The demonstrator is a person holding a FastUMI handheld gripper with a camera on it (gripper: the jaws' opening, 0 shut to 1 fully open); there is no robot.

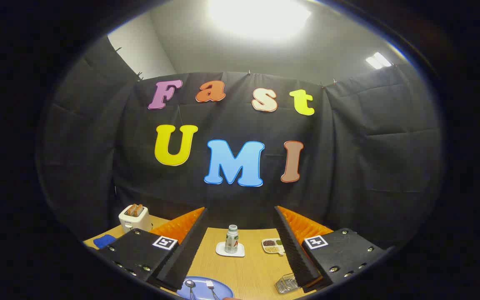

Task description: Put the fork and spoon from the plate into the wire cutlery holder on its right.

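Nothing is picked up yet: the gripper (240, 246) hangs above the desk (248, 271) with its jaws spread wide and empty, so the task looks to be at its opening step, the approach to the first utensil. The blue plate (223, 289) lies close in, just ahead of the left finger, and carries the spoon (190, 286) and the fork (211, 286) side by side, spoon to the left, both with their heads pointing away. The wire cutlery holder (286, 283) stands to the plate's right, touching or just beside the inner face of the right finger; it appears to hold nothing. The next move probably calls for tipping the gripper down toward the plate and narrowing the jaws across one thin handle, a flat thing that may slip on the plate. Farther along the wooden desk sit a small bottle (232, 239) on a white coaster (223, 251), a divided dish of grains (273, 246), a toaster (133, 218) with bread in its slots, and a blue cloth (104, 240). Black cloth walls the booth under bright ceiling lights.
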